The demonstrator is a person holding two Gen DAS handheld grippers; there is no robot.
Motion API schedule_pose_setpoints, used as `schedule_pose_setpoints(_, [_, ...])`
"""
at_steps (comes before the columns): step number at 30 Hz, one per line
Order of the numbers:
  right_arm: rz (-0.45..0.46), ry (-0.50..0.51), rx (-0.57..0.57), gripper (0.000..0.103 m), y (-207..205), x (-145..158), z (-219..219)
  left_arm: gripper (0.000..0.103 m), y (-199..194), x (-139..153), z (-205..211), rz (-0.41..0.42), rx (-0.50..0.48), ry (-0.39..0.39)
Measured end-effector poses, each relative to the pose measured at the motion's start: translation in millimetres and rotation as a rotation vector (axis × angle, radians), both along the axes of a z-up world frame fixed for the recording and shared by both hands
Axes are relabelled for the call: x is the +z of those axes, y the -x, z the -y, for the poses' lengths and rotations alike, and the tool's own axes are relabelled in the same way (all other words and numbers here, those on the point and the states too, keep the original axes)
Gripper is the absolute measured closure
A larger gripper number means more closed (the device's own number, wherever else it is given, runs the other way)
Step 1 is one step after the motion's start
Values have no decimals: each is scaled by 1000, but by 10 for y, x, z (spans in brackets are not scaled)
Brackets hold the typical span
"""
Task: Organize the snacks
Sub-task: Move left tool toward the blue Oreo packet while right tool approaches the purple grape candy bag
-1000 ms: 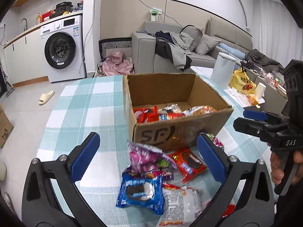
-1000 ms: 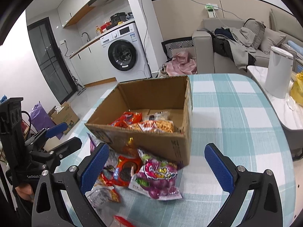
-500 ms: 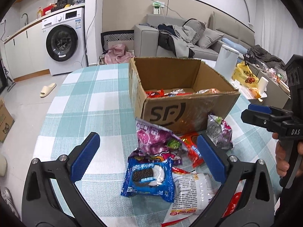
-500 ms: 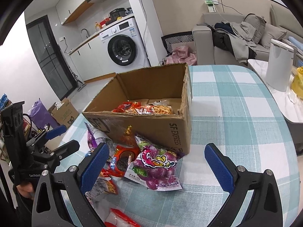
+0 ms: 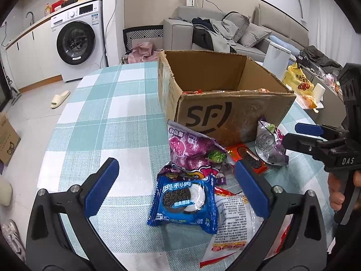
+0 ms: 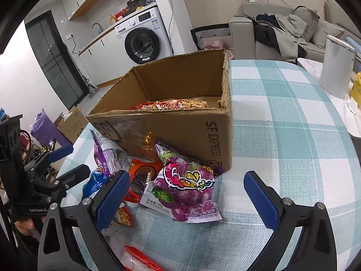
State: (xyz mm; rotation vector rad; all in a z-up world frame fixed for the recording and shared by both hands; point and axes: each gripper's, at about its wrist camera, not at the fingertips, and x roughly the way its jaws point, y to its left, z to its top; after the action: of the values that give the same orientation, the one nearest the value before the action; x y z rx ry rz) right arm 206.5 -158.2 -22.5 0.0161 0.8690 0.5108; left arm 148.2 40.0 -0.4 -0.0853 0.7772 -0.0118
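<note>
Here, both held wide apart and empty: left gripper above the blue Oreo packet, right gripper above the purple grape-candy bag. Loose snacks piled on the checked worktop, just at the near side of the cardboard box, some touching its wall. More snacks inside the box.

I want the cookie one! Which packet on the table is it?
Find the big brown cardboard box marked SF on the checked tablecloth. Loose packets lie in front of it, and the nearest is the cookie packet, between the left gripper's open fingers. It is the only blue one, showing a black-and-white sandwich cookie.
</note>
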Motion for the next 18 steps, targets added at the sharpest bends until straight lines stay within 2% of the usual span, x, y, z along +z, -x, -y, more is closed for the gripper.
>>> schedule_pose_setpoints(5, [-18,-2,-10,1,-44,-71,25,1,28,-118,-56,-31,-7,36])
schedule_pose_setpoints(15, [-36,-24,-1,1,-92,-146,36,1,19,-268,-115,-56,8,27])
schedule_pose_setpoints(18, [-65,-68,15,1,-113,-180,48,1,7,-298,-130,-64,9,32])
